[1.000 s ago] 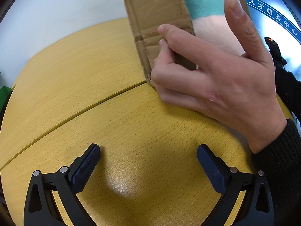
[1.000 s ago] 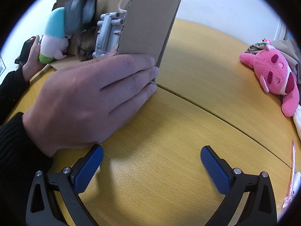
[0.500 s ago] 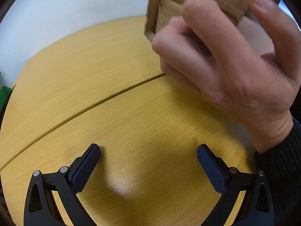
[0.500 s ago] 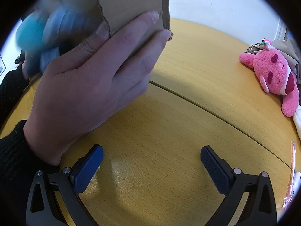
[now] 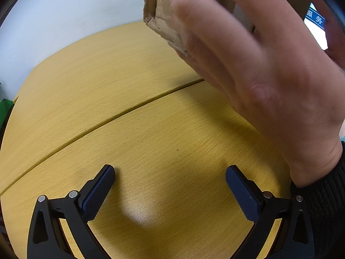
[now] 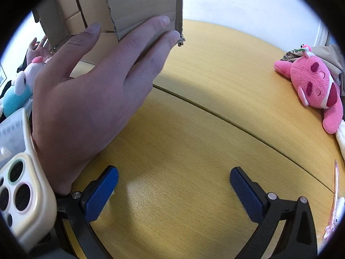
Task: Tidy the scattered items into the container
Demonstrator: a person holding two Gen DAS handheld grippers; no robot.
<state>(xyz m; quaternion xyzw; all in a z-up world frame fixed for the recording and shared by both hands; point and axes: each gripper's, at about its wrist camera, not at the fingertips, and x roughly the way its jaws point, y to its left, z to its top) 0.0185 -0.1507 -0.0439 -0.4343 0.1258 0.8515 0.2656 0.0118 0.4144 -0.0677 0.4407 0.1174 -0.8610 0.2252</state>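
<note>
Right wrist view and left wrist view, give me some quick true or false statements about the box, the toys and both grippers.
1. A bare hand holds the cardboard box clear of the wooden table. True.
2. The right gripper is clamped on the pink plush toy. False: its jaws stand open and empty; the toy lies on the table's far right.
3. The left gripper is open with nothing between its fingers. True.
4. The pink plush toy is inside the box. False: it lies out on the table.
5. A phone shows at the lower left of the right wrist view. True.
</note>
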